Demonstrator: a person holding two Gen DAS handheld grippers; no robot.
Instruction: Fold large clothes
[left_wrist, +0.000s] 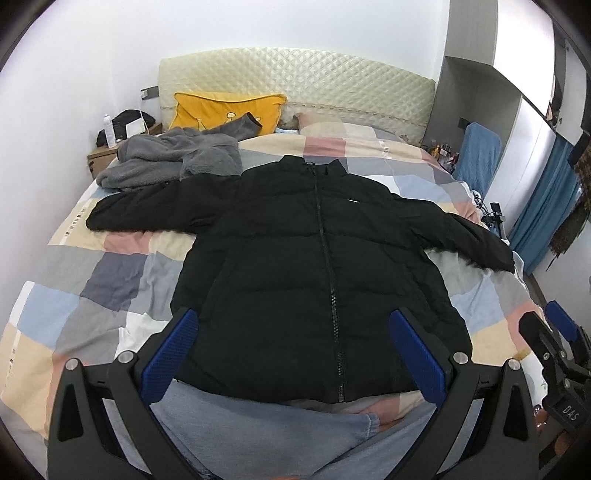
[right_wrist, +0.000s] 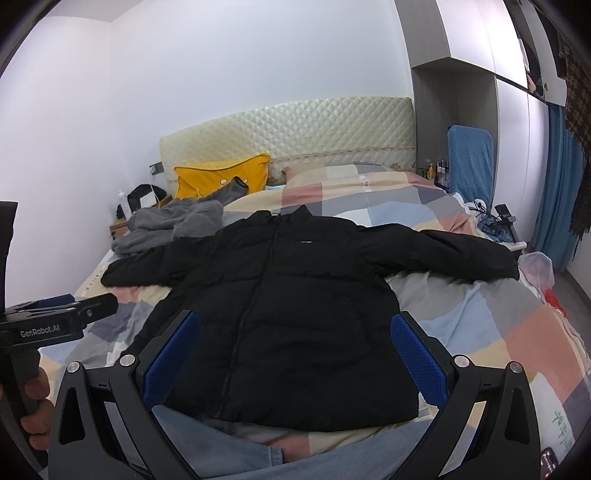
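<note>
We see the black puffer jacket (left_wrist: 317, 258) lying flat, zipped, sleeves spread, on the patchwork bedspread (left_wrist: 110, 273). Our left gripper (left_wrist: 295, 354) and right gripper (right_wrist: 295, 354) both gape wide, empty.

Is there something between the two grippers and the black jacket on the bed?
Nothing visible. The black jacket lies flat and zipped, directly ahead of the open left gripper and right gripper. The grey fleece only touches one sleeve.

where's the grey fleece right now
In both views the grey fleece lies crumpled on the far left of the bed, just in front of the yellow pillow, touching the black jacket at its left sleeve.
</note>
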